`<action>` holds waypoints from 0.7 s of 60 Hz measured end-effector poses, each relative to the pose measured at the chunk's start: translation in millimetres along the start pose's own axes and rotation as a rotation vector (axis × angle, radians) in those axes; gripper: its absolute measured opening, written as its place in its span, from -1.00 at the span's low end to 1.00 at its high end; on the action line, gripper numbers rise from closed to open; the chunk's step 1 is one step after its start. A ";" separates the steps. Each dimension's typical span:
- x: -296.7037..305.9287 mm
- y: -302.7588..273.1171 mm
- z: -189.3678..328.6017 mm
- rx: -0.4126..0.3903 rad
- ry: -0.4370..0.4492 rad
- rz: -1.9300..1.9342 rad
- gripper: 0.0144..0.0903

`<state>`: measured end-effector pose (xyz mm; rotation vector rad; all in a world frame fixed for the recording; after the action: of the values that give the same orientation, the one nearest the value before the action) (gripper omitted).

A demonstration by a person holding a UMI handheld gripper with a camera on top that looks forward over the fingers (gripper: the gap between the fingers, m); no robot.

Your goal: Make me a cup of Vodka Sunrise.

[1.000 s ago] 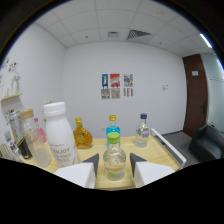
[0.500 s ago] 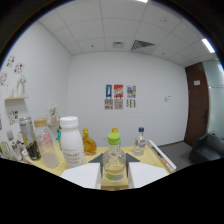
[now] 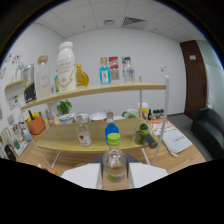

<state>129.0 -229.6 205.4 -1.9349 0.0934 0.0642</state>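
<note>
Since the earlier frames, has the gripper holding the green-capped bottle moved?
Yes. The gripper, shut on the green-capped bottle, has dropped: the shelf with the white bottle now sits above it, not level.

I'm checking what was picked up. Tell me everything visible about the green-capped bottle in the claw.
The green-capped bottle is small, clear and glass-like, with a light green screw cap and rounded shoulders. Its contents look pale or colourless. It stands upright between the two white fingers of the claw, which press on its sides. Its base is hidden. Beyond it lies a wooden table with other bottles.
</note>
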 end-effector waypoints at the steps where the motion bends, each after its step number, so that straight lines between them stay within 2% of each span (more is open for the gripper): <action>1: 1.5 8.1 1.8 -0.015 0.004 -0.010 -0.46; 7: 9.9 42.4 14.6 -0.075 0.043 -0.164 -0.46; 15: 10.8 45.4 22.2 -0.081 0.077 -0.469 -0.46; 26: 9.4 25.9 33.6 -0.043 0.133 -0.924 -0.46; 42: -5.8 -5.7 38.5 0.080 0.246 -1.628 -0.46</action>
<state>123.8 -191.4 197.5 -1.4245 -1.2639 -1.2066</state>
